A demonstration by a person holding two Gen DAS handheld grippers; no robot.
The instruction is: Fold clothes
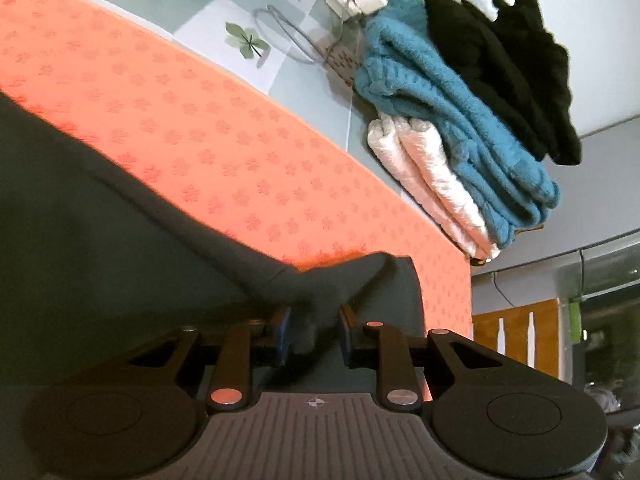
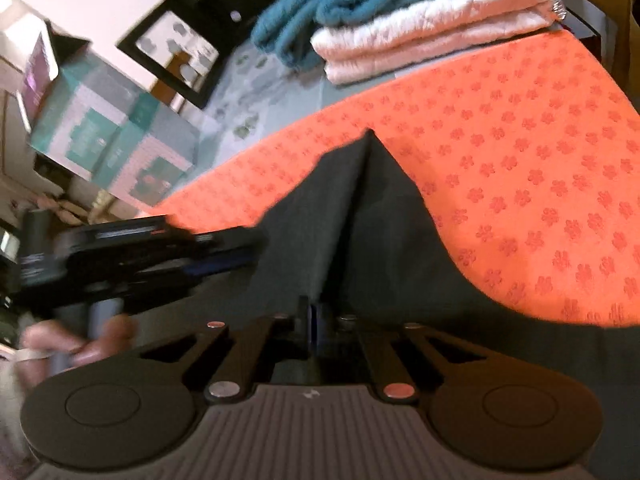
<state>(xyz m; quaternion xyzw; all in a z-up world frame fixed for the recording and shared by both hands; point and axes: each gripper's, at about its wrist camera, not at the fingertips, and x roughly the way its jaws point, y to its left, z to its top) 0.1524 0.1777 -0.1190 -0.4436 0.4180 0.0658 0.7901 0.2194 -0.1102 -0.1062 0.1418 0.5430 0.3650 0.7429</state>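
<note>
A dark grey garment (image 1: 100, 216) lies spread on an orange flower-patterned mat (image 1: 224, 128). In the left wrist view my left gripper (image 1: 314, 332) is shut on a bunched ridge of that cloth, which rises between the pads. In the right wrist view the dark grey garment (image 2: 360, 208) runs up in a sharp crease from my right gripper (image 2: 316, 320), whose jaws are shut on the fabric's edge. The left gripper (image 2: 248, 244) shows blurred at the left of that view, held by a hand (image 2: 80, 340), its tip at the garment's left edge.
A stack of folded clothes (image 1: 472, 136), white below, blue in the middle, black on top, sits past the mat's far edge on a leaf-print tablecloth (image 1: 248, 40). White chargers with cables (image 1: 360, 0) lie nearby. Boxes (image 2: 112, 136) and a black frame (image 2: 176, 52) stand beyond.
</note>
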